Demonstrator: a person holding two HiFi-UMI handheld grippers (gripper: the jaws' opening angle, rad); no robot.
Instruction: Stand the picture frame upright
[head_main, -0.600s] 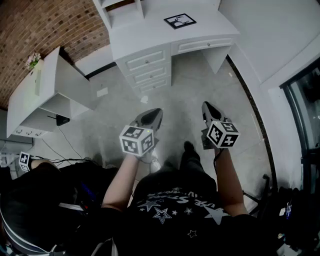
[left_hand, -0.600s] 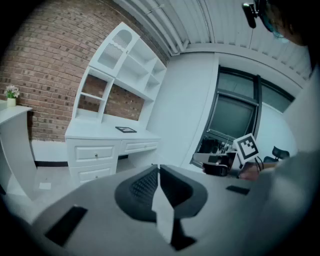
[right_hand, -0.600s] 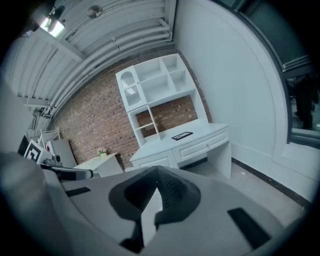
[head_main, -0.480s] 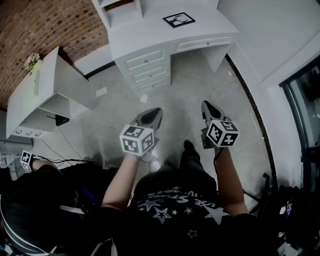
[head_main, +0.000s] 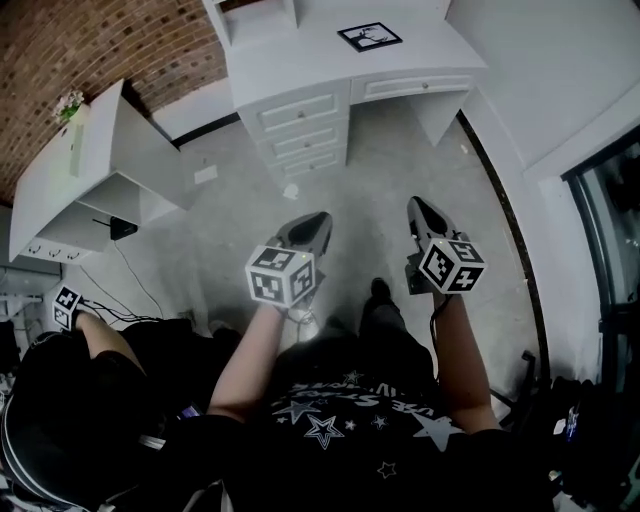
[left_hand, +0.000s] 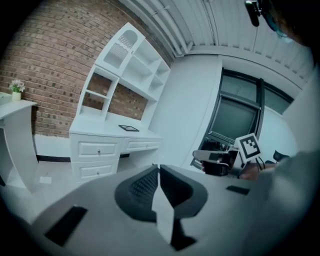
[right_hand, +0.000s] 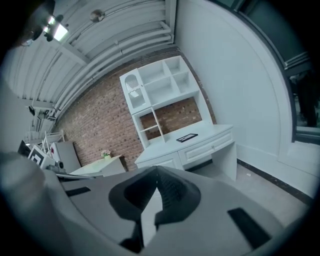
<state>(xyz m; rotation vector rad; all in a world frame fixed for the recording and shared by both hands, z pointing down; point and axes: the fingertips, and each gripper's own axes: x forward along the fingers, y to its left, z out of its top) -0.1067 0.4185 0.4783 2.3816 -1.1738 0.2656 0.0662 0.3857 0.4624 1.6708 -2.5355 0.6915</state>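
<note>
picture frame lies flat on the white desk, well apart from both tools. left gripper and right gripper are closed and empty. it looks light, rigid and probably glazed, so pinch one edge gently and tip it up.

1. Ahead of the left gripper and the right gripper, open floor runs clear to the desk.
2. The drawers block the way low ahead of the left claw. Ahead of the right claw, the kneehole is open.
3. Far ahead, the desk top is bare around the flat picture frame. A shelf unit rises left of it.
4. Well left of the left claw stand a side table and another person.
5. To the right of the right claw, the wall closes that side.
</note>
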